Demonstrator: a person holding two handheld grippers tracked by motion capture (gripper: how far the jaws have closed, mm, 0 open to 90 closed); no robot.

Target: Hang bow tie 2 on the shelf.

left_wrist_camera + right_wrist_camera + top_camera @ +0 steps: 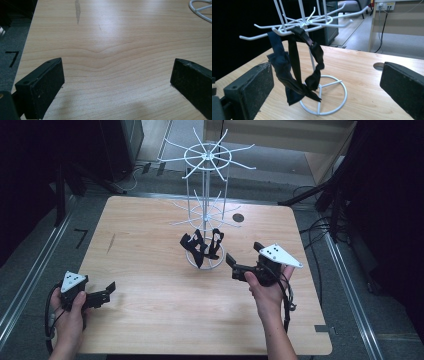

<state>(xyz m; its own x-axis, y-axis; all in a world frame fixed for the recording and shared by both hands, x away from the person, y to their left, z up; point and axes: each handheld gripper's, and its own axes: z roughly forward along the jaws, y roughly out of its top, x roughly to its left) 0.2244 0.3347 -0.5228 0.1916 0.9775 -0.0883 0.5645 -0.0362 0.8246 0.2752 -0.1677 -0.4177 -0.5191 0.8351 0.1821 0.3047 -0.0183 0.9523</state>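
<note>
A white wire display rack [206, 195] stands at the table's middle rear, with two tiers of hooks and a ring base [325, 96]. Black bow ties [202, 246] hang from its lower hooks; in the right gripper view they [297, 70] dangle just above the base. My right gripper [243, 261] is open, a short way right of the rack, its jaws facing the bow ties with nothing between them. My left gripper [102, 294] rests open low over the table's front left, jaws wide apart over bare wood [115, 65].
The wooden table [150, 320] has a round cable hole [238, 217] behind the rack. A dark streak [77, 11] marks the wood at far left. Grey floor, metal rails and cables surround the table. Dark stands rise at both rear sides.
</note>
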